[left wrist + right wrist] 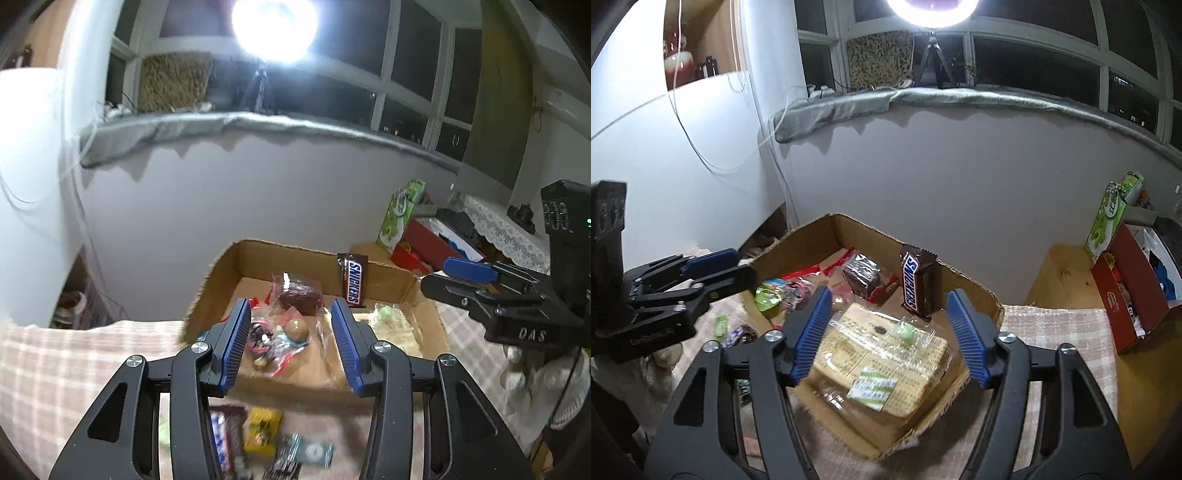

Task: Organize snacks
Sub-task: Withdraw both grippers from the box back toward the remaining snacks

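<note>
Left wrist view: the left tool (pixel 293 345) hangs with its blue pads apart and nothing clamped between them. Seen through the gap, and lower than the pads, clear-wrapped sweets (pixel 286 334) lie on the floor of the open cardboard box (pixel 221 273). Just past the tips sits a wrapped brownie (pixel 299 299). Farther ahead and right of the right-hand pad, a Snickers bar (pixel 352 280) stands upright against the box's far wall. Beneath the tool's arms, nearer the camera than the box, loose snacks rest on the checked cloth of the table (pixel 55 369): a yellow packet (pixel 262 430) and a second chocolate bar (pixel 225 435), blurred. The right tool (pixel 465 277) enters from the far right edge, above the box's right corner.

Right wrist view: the right tool (pixel 888 341) is released, its pads spread wide and empty. Directly between and below them a flat pack of crackers (pixel 882 354) in clear wrap lies in the box's near corner. The Snickers bar (pixel 916 282) stands just beyond the tips, leaning on the wall, well clear of both pads. The brownie (pixel 862 277) lies ahead and left. The left tool (pixel 716 266) reaches in from the left edge, over the box's left rim.
</note>
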The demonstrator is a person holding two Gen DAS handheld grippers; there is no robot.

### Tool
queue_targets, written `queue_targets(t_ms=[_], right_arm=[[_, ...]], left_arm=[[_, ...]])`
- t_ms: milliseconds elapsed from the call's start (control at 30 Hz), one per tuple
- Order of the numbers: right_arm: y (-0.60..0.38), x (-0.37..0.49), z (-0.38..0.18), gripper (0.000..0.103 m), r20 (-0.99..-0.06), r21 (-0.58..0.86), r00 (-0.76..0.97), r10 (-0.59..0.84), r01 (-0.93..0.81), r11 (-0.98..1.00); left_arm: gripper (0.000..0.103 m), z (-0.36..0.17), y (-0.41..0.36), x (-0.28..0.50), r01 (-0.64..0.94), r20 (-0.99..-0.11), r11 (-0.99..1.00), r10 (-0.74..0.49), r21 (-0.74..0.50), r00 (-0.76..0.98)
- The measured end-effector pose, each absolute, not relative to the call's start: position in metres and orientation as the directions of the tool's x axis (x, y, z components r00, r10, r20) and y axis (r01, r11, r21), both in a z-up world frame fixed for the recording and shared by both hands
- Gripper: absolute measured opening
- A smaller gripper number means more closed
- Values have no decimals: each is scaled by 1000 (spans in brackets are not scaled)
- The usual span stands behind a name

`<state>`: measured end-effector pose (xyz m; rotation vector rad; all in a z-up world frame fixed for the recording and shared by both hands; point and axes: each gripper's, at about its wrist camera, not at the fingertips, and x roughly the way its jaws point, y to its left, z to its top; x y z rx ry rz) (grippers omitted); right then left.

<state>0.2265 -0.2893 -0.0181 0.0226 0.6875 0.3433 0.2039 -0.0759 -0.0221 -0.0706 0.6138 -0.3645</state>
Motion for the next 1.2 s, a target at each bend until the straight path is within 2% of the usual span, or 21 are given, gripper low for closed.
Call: queue_targets(t_ms=[433, 567, 733, 967, 1133, 1200], right_arm=[[-305, 141, 8, 75, -545, 188, 752, 370, -321, 928], [-306, 112, 8, 75, -533, 194, 758, 375, -322, 927], [-303, 97, -3, 75, -571, 206, 734, 368, -306, 930], [-279, 102, -21, 75, -632, 195, 658, 409, -376, 906], [-247, 115, -35, 75, -661, 178, 602, 448, -454, 873], [-234, 122, -43, 75, -673, 176, 580, 458, -475, 862]], left_arm=[[44, 30, -10, 97, 199, -436, 965, -256, -173, 863], [44, 32, -11, 80, 218, -420, 963, -264, -157, 868], [44, 13, -7, 90, 231, -450, 960, -279, -160, 848], [44, -25, -3, 137, 233, -570, 944, -327, -233, 754], [44, -50, -13, 161, 222, -637, 944, -328, -242, 698], [44, -60, -13, 162, 196, -658, 958, -285, -207, 697]])
